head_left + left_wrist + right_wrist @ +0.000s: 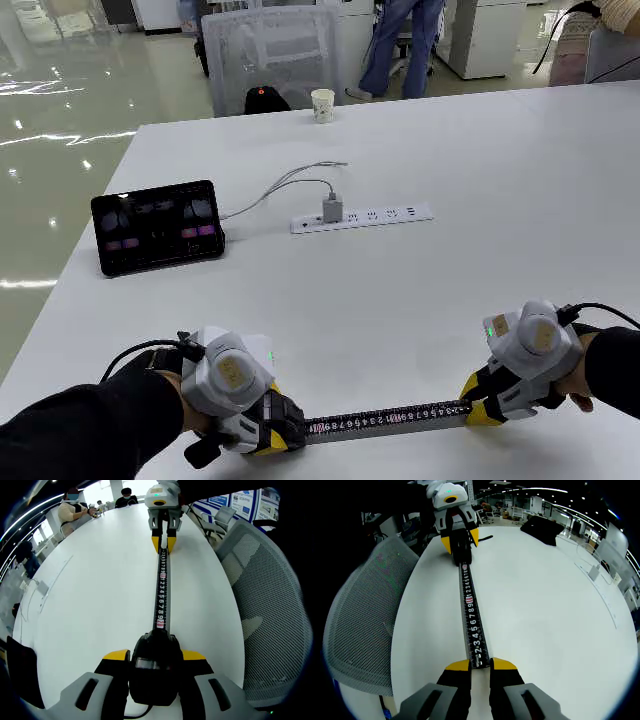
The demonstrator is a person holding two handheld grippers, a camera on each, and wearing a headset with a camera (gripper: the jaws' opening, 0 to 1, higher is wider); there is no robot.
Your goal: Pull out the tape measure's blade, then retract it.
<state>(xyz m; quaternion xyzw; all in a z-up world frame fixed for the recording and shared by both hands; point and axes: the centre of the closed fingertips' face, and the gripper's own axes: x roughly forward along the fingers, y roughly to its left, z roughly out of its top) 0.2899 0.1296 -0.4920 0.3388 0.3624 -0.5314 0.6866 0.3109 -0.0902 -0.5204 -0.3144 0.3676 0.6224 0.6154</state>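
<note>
White table [450, 200], bottom edge of head view: tape measure [155, 672] case pinched in left gripper [270, 430] jaws lower left, blade [385, 417] stretched flat to right gripper [473, 402] lower right, jaws pinching its tip.

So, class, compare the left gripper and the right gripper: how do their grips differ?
The left gripper clamps the tape measure's black case; the right gripper pinches the end of the blade. The left's jaws stand wide around the case; the right's are nearly closed on the thin blade. Both have yellow tips and face each other.
</note>
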